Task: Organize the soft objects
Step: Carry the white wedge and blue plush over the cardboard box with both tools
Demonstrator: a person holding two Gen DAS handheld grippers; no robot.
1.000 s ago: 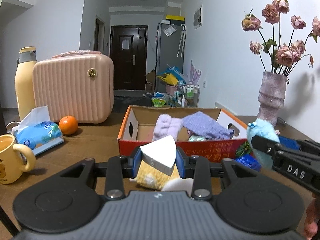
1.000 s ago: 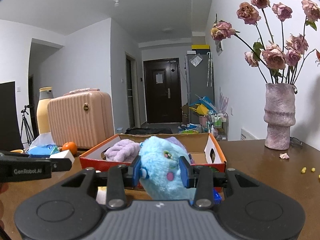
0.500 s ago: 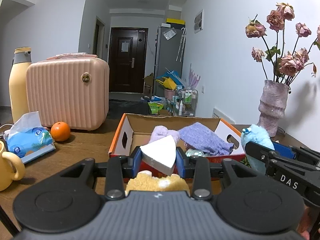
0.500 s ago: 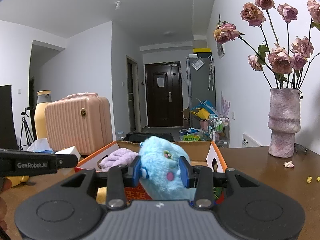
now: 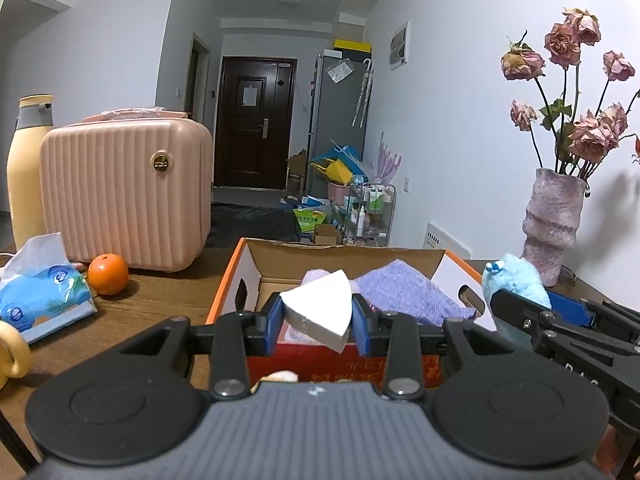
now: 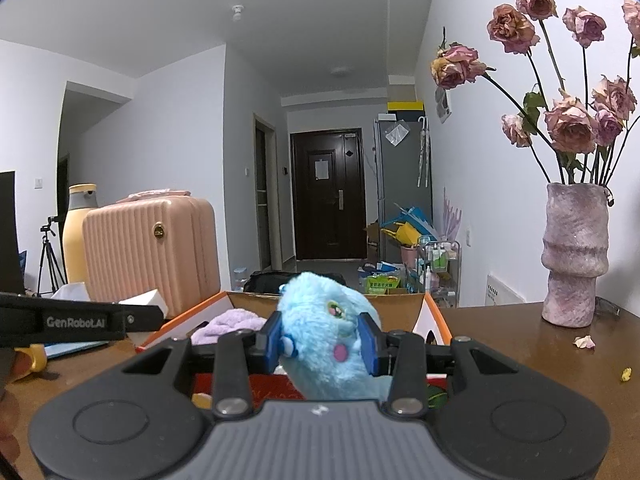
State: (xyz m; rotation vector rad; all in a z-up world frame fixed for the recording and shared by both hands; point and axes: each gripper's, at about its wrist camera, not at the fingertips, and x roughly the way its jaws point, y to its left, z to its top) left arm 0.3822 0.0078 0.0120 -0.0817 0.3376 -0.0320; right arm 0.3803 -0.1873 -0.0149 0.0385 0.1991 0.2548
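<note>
Brown wooden tabletop (image 5: 160,300) fills your left wrist view, where your left gripper (image 5: 316,312) is clenched on a white wedge-shaped sponge (image 5: 320,309), held up in front of the orange-rimmed cardboard box (image 5: 230,292) containing a folded lilac knitted cloth (image 5: 408,290); a ribbed pink hard-shell case (image 5: 124,196) and a round orange fruit (image 5: 108,274) sit to the left. From your right wrist view, your right gripper (image 6: 322,344) squeezes a fluffy light-blue plush toy (image 6: 326,336) just before the same box (image 6: 434,316), with a mottled pink ceramic vase (image 6: 576,256) well apart at right.
</note>
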